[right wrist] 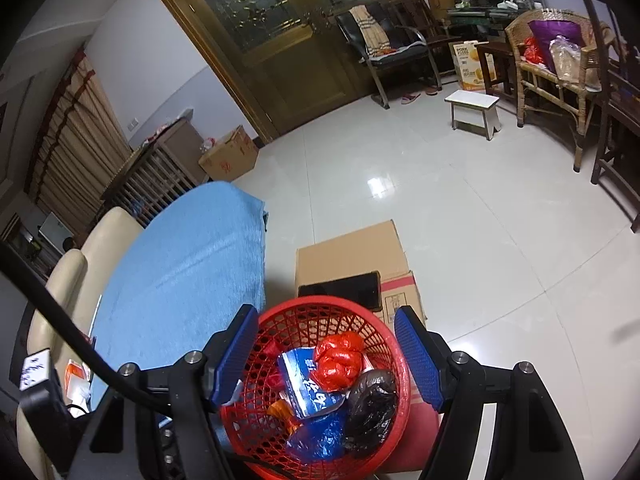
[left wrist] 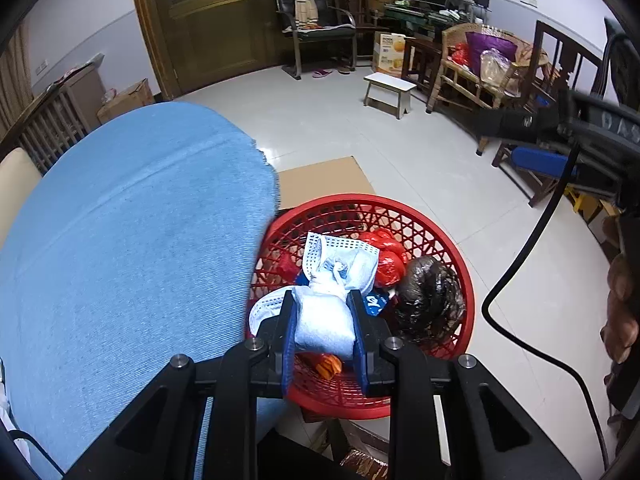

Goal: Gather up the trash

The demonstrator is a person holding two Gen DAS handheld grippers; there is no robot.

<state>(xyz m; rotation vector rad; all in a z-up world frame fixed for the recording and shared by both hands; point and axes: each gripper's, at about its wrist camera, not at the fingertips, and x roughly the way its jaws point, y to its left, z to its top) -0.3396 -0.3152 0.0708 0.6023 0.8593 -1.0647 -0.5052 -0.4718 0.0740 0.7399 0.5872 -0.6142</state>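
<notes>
My left gripper (left wrist: pixel 323 300) is shut on a bundle of white and pale blue cloth and mesh trash (left wrist: pixel 325 322), held over the red plastic basket (left wrist: pixel 432 216). The basket holds a red bag (left wrist: pixel 386 258), a black bag (left wrist: pixel 428 292) and a blue wrapper (left wrist: pixel 374 304). In the right wrist view my right gripper (right wrist: pixel 326 356) is open and empty above the same basket (right wrist: pixel 320 308), where the red bag (right wrist: pixel 338 360), black bag (right wrist: pixel 370 408) and blue wrapper (right wrist: pixel 310 392) lie.
A table with a blue cloth (left wrist: pixel 128 248) stands left of the basket. A cardboard box (right wrist: pixel 352 252) sits under and behind the basket. A white stool (left wrist: pixel 390 88), chairs (left wrist: pixel 316 28) and a wicker seat (left wrist: pixel 476 64) stand across the tiled floor.
</notes>
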